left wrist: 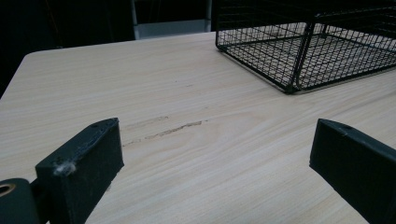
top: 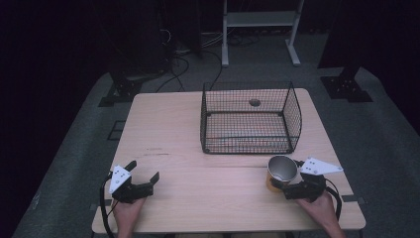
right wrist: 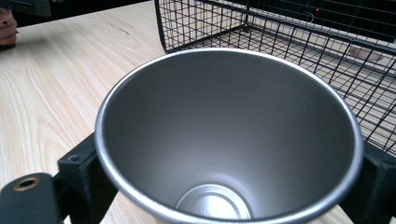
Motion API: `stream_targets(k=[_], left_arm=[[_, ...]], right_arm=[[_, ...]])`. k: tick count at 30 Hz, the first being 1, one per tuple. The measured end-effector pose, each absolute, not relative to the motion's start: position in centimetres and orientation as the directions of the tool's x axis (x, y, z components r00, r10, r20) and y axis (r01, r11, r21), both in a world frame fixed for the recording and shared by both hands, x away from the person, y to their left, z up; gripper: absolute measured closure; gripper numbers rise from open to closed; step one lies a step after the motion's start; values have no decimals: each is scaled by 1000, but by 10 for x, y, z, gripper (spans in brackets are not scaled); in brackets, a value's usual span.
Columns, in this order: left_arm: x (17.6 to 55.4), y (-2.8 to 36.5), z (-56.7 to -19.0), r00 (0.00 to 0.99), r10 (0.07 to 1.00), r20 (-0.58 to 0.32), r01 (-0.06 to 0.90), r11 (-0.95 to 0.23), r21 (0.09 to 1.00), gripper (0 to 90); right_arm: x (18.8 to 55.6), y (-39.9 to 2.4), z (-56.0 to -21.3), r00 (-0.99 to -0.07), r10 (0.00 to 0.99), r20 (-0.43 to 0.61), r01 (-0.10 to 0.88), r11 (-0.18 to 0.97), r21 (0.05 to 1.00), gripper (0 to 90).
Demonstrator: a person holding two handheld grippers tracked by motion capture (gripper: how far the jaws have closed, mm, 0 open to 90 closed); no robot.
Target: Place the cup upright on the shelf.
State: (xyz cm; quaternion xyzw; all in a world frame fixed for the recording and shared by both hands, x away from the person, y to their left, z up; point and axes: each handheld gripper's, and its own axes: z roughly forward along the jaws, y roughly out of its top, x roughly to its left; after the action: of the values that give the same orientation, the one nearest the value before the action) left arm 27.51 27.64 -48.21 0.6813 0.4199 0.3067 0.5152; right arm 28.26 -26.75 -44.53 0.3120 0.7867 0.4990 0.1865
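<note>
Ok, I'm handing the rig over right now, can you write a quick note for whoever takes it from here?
Right gripper: jaws on either side of the metal cup, which stands upright and empty on the table just in front of the wire basket; whether they press on it yet can't be told.
Left gripper: open, nothing between the jaws, low over the table's near left part.
Done: cup reached and bracketed.
Left, probably: grip it firmly, lift it over the basket's near wall and set it inside. The basket holds nothing so far.
</note>
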Motion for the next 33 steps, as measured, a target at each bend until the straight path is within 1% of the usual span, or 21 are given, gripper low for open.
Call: stream_targets(k=[2, 12, 17, 25, 28, 33], left_arm=[[275, 276, -482, 460, 888, -13, 257, -119, 959, 19], [274, 277, -482, 451, 892, -11, 255, -117, 960, 19], [274, 276, -481, 451, 893, -7, 247, -117, 962, 20], [273, 276, -481, 451, 892, -7, 245, -116, 962, 20], [273, 276, -481, 452, 892, -7, 245, -117, 963, 20], [273, 276, -481, 453, 892, -9, 245, -115, 963, 19]], right_arm=[[283, -268, -446, -746, 666, 25, 302, 304, 903, 125], [282, -267, -443, -751, 660, 21, 307, 321, 896, 127], [281, -264, -432, -769, 638, 29, 296, 315, 902, 128], [289, -263, -413, -799, 598, 60, 286, 290, 913, 128], [293, -263, -406, -801, 596, 46, 278, 304, 911, 128], [300, -266, -392, -811, 583, 53, 269, 291, 918, 128]])
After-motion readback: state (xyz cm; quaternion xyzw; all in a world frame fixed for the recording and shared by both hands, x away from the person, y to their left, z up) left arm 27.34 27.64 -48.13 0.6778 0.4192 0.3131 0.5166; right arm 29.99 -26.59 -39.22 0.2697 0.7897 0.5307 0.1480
